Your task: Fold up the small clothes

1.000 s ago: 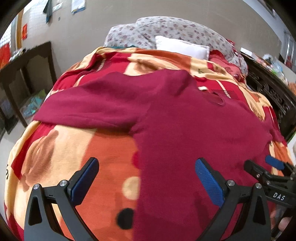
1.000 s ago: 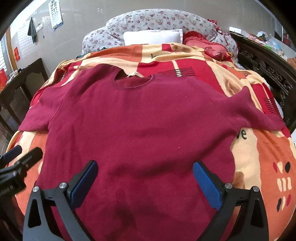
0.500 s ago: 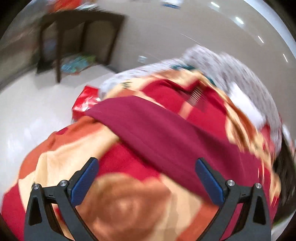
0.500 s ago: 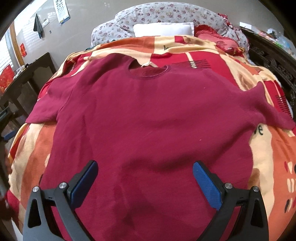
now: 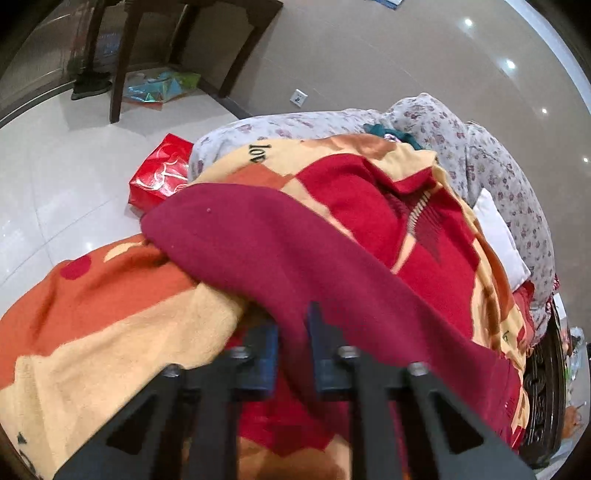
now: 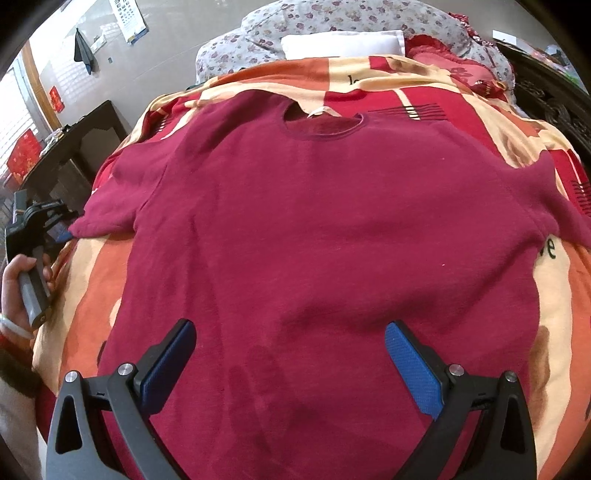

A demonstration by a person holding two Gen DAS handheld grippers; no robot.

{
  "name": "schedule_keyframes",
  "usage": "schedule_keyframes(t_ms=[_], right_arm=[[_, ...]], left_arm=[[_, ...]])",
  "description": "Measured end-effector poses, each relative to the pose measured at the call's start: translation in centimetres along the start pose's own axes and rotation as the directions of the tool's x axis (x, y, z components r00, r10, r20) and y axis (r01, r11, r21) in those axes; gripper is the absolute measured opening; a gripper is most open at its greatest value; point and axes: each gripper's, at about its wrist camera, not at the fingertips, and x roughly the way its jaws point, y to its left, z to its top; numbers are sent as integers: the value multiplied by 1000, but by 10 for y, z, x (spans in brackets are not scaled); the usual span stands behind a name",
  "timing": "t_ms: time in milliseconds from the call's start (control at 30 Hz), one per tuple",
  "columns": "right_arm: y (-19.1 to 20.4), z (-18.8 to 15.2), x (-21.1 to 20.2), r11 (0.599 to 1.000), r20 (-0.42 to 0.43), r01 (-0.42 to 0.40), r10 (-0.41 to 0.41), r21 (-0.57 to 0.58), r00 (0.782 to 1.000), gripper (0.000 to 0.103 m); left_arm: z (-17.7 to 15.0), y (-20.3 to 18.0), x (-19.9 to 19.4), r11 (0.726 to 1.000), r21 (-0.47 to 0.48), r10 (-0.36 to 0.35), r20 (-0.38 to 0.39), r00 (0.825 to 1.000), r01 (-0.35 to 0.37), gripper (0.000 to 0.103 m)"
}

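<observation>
Lying flat on the blanket of a bed, front side up: maroon shirt, collar pointing away toward the white pillow, hem nearest the right wrist camera, long axis running from hem to collar along the bed. Sleeves spreading out to either side; left sleeve reaching toward the bed edge, right sleeve draping over the far side. Showing on the blanket in black: "ve" beside the right sleeve, a partial "lo" near the pillow, and "lov" turned sideways in the left wrist view; remaining letters covered or folded away. Hanging on the wall: a printed chart, too small to read. Sitting on the floor beside the bed: a red bag with a pale pattern, no legible text. Left claw closing narrow on the lower edge of the left sleeve, maroon fabric pinched between the blue pads; also appearing at the left margin of the right wrist view, gripped by the left hand. Right claw spreading wide, hovering over the hem area, gripping nothing, blue pads well apart.
</observation>
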Motion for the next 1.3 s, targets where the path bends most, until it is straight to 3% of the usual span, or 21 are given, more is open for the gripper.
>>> schedule_keyframes(t_ms=[167,300,367,467,633,700,733,767,800,867,1000,1133,1233,1300], right_arm=[[-3,0,-2,1000,5,-11,11,16,1000,103],[-8,0,-4,999,11,-28,27,46,1000,103],[-10,0,-7,998,17,-36,35,60,999,103],[-18,1,-13,995,33,-47,45,88,998,103],[-34,4,-28,989,65,-49,41,137,997,103],[-42,6,-34,988,76,-31,20,148,997,103],[-45,8,-36,988,79,-27,15,152,997,103],[-49,9,-39,988,81,-22,10,156,997,103],[-53,12,-41,987,82,-16,3,160,997,103],[-55,17,-43,988,83,-7,-6,157,997,103],[-46,27,-40,994,84,-27,18,109,996,103],[-19,41,-34,996,91,-82,78,46,993,103],[14,56,-34,989,127,-145,148,-35,981,103],[36,64,-33,985,153,-143,157,-100,976,103]], left_arm=[[-4,-35,-48,992,92,-92,106,990,82,8],[-29,-92,-93,944,250,-244,101,964,213,8],[-50,-119,-106,906,334,-299,68,952,261,8],[-104,-162,-109,825,454,-356,-43,933,336,8],[-181,-200,-74,744,544,-335,-200,921,388,8],[-207,-208,-54,710,548,-329,-297,896,442,8],[-211,-209,-50,707,546,-324,-314,892,449,10],[-218,-209,-47,706,554,-306,-323,895,441,19],[-221,-208,-46,702,570,-288,-322,902,427,38],[-216,-201,-53,710,583,-268,-296,917,396,64],[-192,-176,-95,732,606,-284,-143,948,311,87],[-157,-145,-108,782,607,-212,42,976,144,88],[-133,-121,-100,835,550,-126,158,979,19,88],[-119,-105,-91,871,491,-79,179,981,-19,88]])
